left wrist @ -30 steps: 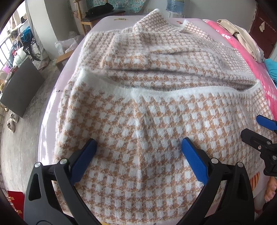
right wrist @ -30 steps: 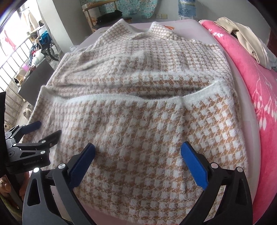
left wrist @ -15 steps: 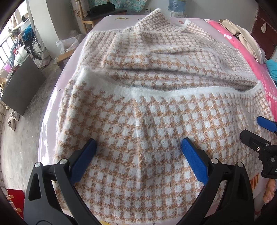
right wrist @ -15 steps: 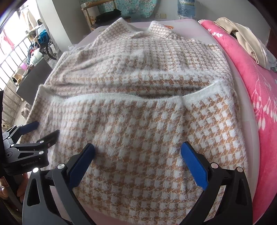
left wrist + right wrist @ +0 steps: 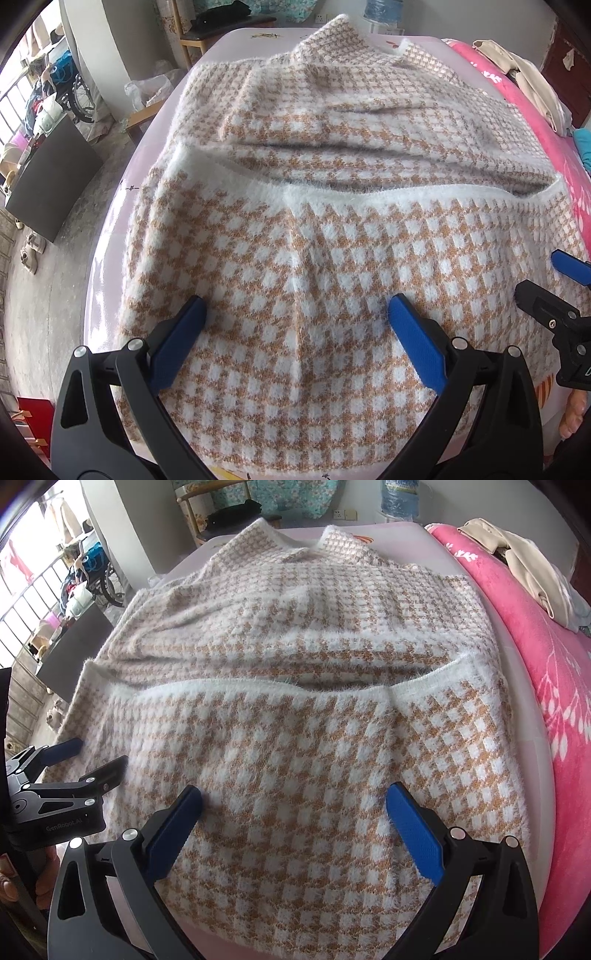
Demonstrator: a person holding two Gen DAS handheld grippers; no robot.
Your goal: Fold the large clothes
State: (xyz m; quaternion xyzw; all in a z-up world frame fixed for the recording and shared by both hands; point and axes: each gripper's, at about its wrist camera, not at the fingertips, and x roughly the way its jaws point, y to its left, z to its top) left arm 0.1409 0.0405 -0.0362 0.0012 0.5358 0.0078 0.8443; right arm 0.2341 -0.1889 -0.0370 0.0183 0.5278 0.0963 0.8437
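Observation:
A large fuzzy sweater (image 5: pixel 332 229) with an orange-and-white check lies on a pale pink table (image 5: pixel 110 236); it also shows in the right wrist view (image 5: pixel 303 709). Its near part is folded up over the body, with a white hem band (image 5: pixel 369 192) running across the middle. My left gripper (image 5: pixel 295 314) is open and empty, just above the near left part of the sweater. My right gripper (image 5: pixel 293 797) is open and empty, above the near right part. Each gripper shows at the edge of the other's view, the right one (image 5: pixel 550 280) and the left one (image 5: pixel 92 757).
A pink floral blanket (image 5: pixel 554 657) lies along the table's right side, with a beige garment (image 5: pixel 524 561) on it. A wooden chair (image 5: pixel 207 33) with dark cloth stands beyond the far end. The floor, a dark board (image 5: pixel 51 177) and clutter lie to the left.
Both grippers have edged slightly forward over the sweater. The sweater has not moved and both stay open.

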